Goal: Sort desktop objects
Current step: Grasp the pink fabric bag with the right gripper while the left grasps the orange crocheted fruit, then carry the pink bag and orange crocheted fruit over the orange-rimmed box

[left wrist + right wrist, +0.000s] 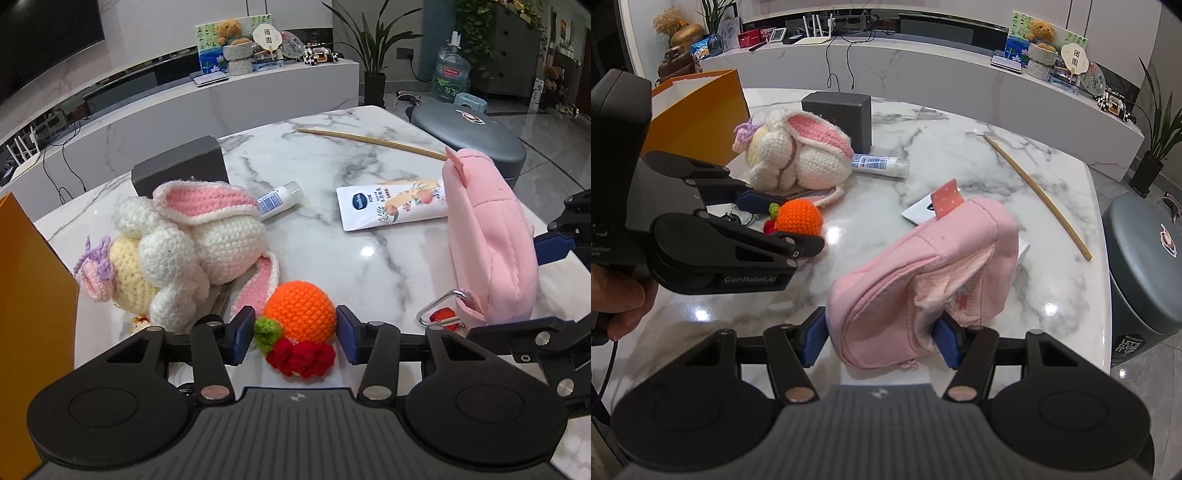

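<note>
On the marble table (332, 258), the right gripper (882, 338) pinches the pink pouch (923, 273) between its 2 pads. Left of the pouch, the left gripper (295, 334) brackets the crochet orange (301, 314), pads at its sides; contact unclear.

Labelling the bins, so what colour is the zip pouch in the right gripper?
Pale pink pouch, clearest in the right wrist view.

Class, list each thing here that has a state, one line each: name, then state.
Pink pouch: zipped shut, clamped by right gripper.
Crochet orange: on table, between left gripper pads.
Bunny: lying on its side.
Lotion tube: lying flat.
Small bottle: lying, capped.
</note>
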### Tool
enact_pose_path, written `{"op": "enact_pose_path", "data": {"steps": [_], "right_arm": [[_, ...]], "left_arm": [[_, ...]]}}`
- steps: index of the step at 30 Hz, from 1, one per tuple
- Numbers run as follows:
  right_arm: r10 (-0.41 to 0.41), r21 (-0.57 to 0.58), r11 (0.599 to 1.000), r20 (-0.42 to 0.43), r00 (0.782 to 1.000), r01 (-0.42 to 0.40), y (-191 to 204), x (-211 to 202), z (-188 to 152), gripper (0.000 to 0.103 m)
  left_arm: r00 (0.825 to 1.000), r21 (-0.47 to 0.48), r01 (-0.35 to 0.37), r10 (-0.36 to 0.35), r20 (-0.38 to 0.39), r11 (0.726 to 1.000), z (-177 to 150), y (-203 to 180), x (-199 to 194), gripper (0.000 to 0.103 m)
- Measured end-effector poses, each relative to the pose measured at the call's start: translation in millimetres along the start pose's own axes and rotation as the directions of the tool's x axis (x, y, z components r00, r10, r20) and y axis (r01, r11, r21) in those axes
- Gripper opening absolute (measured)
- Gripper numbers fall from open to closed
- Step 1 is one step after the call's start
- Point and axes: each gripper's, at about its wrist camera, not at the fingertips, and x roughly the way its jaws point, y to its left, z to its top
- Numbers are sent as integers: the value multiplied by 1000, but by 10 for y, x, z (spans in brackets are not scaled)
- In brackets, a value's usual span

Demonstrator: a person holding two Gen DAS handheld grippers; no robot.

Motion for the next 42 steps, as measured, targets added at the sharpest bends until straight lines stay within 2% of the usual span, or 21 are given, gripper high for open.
{"op": "enact_pose_path", "data": {"steps": [9,21,31,42], "right_arm": [[-7,20,1000,1,1000,7,-44,-11,6,63],[1,32,999,8,1000,-1,-10,-75,59,61],[-3,19,1000,44,999,2,138,-233,213,61],[-7,-26,1000,88,996,10,456,-397,483,61]], "left_arm": [[998,-20,54,-55,-31,998,17,12,-60,53],[997,-33,73,-74,-7,997,67,48,-245,53],[995,-51,87,-85,44,995,139,137,-535,53],[991,-108,74,-62,114,991,164,487,-957,53]]}}
